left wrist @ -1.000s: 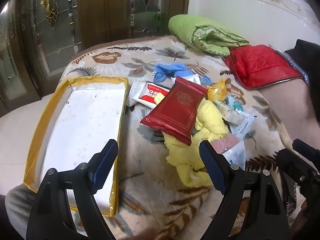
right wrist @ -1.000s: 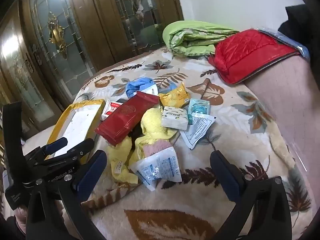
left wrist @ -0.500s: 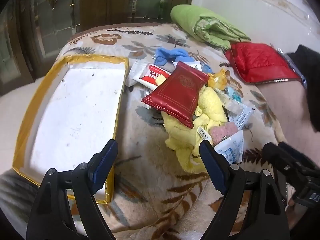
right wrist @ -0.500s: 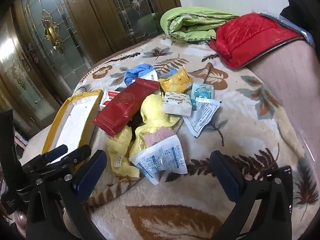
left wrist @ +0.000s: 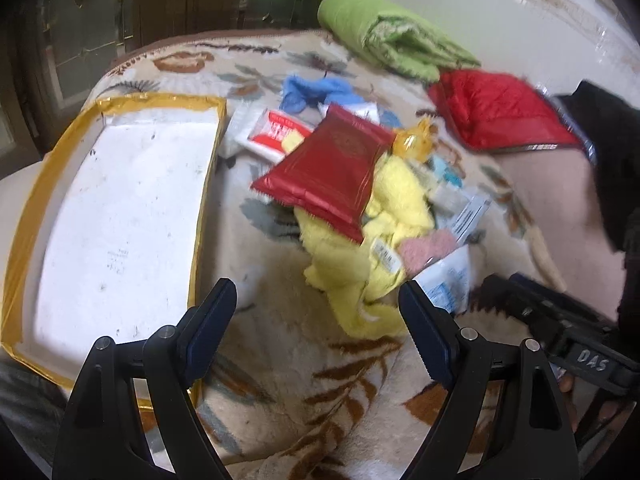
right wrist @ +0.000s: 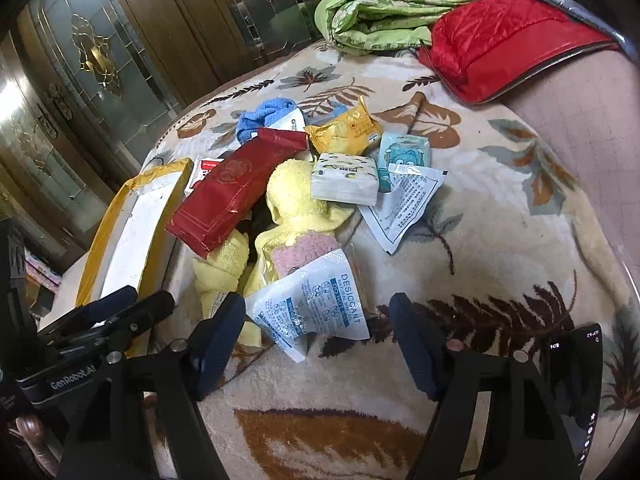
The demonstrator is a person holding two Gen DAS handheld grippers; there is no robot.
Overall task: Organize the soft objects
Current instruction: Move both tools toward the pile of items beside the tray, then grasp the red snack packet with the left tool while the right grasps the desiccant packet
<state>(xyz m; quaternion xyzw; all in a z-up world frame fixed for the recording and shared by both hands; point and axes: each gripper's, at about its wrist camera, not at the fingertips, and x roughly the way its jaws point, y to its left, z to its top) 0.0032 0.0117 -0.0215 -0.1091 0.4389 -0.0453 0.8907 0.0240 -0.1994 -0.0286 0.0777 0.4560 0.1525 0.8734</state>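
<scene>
Centre of both frames: pile of soft things and packets on the leaf-print blanket (right wrist: 500, 216).
Left tongs (left wrist: 316, 320): I hold them wide, gripping nothing, low before the yellow towel (left wrist: 360, 280).
Right tongs (right wrist: 316, 340): wide, bare, the desiccant packet (right wrist: 316, 304) between my tips.
Red pouch (right wrist: 236, 192): atop the towel.
Gold-edged tray (left wrist: 200, 200): left of frame, beside the pile.
</scene>
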